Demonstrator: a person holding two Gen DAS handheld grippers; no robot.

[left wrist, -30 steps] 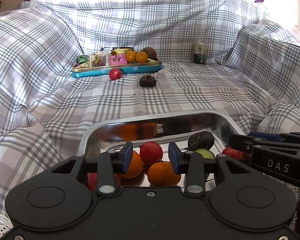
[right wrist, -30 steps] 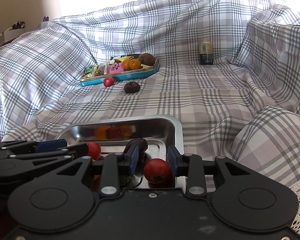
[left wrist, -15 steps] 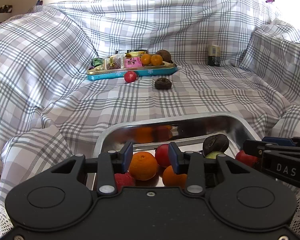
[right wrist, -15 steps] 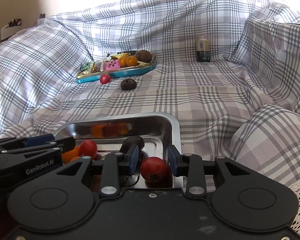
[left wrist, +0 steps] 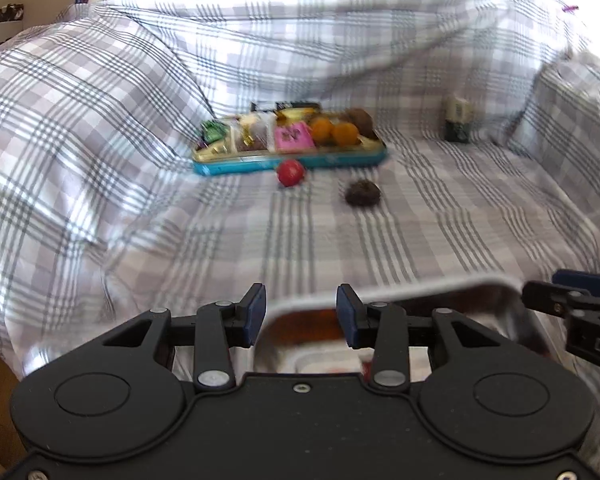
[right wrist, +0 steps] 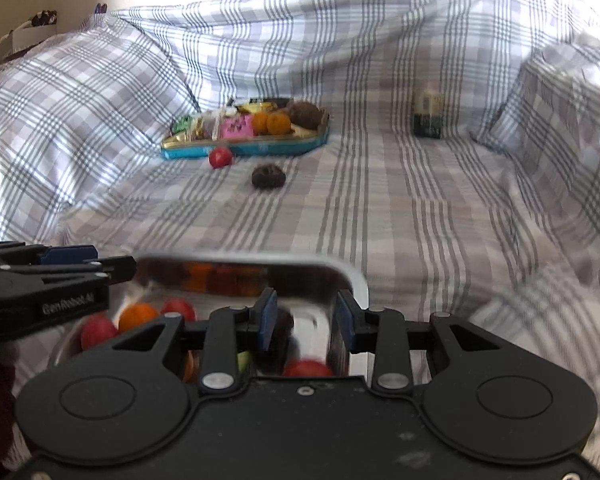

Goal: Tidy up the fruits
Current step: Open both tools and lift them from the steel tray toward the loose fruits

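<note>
A steel tray sits at the near edge of the checked sofa cover and holds red, orange and dark fruits. My left gripper is open and empty above the tray's far rim. My right gripper is open and empty over the tray's right end, with a red fruit below it. Far back, a red fruit and a dark fruit lie on the cover in front of a blue tin holding two oranges and a brown fruit.
The blue tin also holds snack packets. A small dark box stands at the back right. Cushions under the cover rise on both sides. The left gripper shows at the left of the right wrist view.
Both grippers have lifted and pulled back from the tray; its fruits have dropped low in both views. The views are blurred with motion. Both jaws stay open.
</note>
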